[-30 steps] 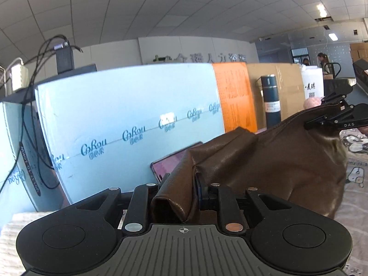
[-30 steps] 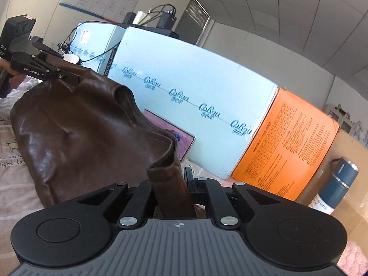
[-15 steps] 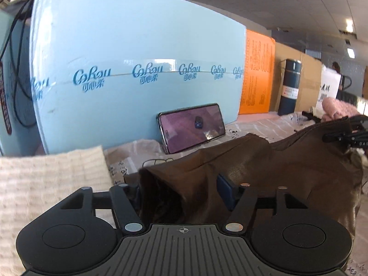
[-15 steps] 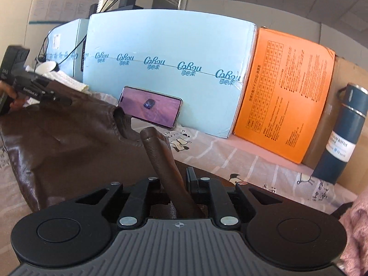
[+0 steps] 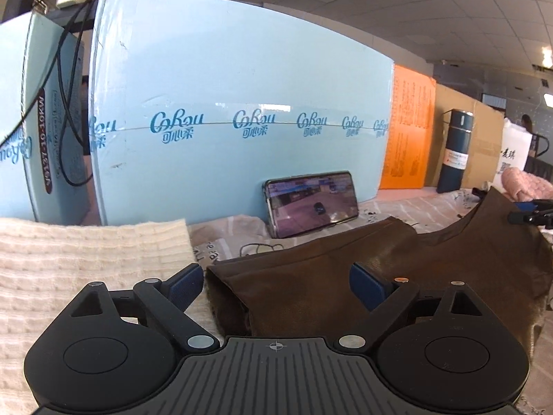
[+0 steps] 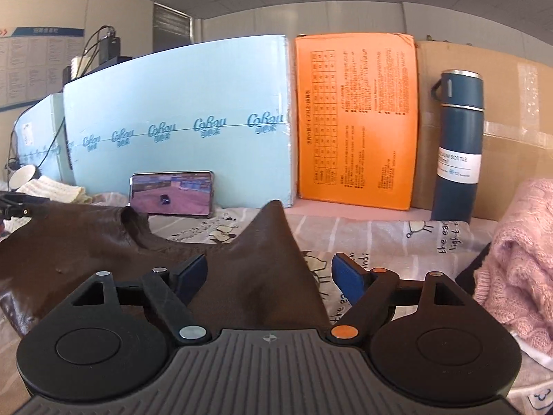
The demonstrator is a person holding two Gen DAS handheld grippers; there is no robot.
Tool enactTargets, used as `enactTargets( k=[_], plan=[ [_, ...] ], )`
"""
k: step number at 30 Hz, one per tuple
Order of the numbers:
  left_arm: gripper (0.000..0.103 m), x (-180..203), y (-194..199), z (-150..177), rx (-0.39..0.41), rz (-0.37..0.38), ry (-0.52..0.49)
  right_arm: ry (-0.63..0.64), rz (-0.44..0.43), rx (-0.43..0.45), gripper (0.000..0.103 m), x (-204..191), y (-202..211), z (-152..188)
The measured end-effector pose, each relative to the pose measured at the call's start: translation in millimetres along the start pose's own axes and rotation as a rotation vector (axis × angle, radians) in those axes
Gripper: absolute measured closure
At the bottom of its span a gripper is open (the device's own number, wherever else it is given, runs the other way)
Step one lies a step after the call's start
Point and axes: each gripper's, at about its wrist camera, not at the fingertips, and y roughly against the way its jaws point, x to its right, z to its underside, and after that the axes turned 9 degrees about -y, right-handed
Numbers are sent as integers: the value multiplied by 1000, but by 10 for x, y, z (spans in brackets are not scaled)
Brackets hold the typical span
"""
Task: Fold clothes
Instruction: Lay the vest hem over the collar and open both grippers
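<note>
Brown leather garment (image 5: 397, 269) lies slack on the printed bedsheet (image 6: 387, 238), one end poking between the spread blue pads of the left gripper (image 5: 276, 283), a peaked corner standing between the equally wide fingers of the right gripper (image 6: 268, 276); neither tool grips anything. A second ago both were clamped on the leather and holding it up off the bed, and half a second ago the left had let go while the right was still pinching a fold, so the garment has just been laid down and released, which suggests one fold or one placement has ended, though how many folds remain cannot be judged. Beside it sit one cream knit (image 5: 86, 259) on the left and one pink knit (image 6: 518, 259) on the right. Farther back stand one phone (image 6: 171, 193) propped with its screen lit, one dark blue vacuum bottle (image 6: 456, 145), two pale blue cartons (image 5: 242, 103), one orange carton (image 6: 356, 121) and one plain brown carton (image 6: 511, 121)
</note>
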Motion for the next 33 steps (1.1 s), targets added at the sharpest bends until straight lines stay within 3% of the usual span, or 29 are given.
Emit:
enactTargets(
  k=[1, 3, 9, 11, 12, 14, 18, 23, 33],
  plan=[
    [11, 31, -19, -1, -6, -17, -12, 3, 43, -12, 25, 7, -36, 6],
    [23, 140, -90, 1, -54, -76, -85, 11, 126, -37, 25, 19, -108, 21],
    [21, 319, -131, -45, -107, -217, -182, 73, 239, -106, 19, -46, -259, 106],
    [19, 367, -132, -64, -117, -261, -205, 62, 246, -71, 19, -63, -193, 87],
    [14, 353, -72, -98, -110, -276, -167, 53, 251, -44, 19, -76, -141, 70],
    [8, 313, 80, -155, -89, -269, -79, 19, 251, 15, 18, -131, 2, 19],
    [5, 320, 383, -179, -44, -184, 51, -111, 218, 108, 3, -241, 379, -58],
    [3, 383, 564, -74, -25, -127, 136, -264, 220, 75, 2, -255, 735, 79],
    [3, 361, 583, 177, -88, -118, 289, -705, 129, -88, 2, -147, 1032, 467]
  ],
)
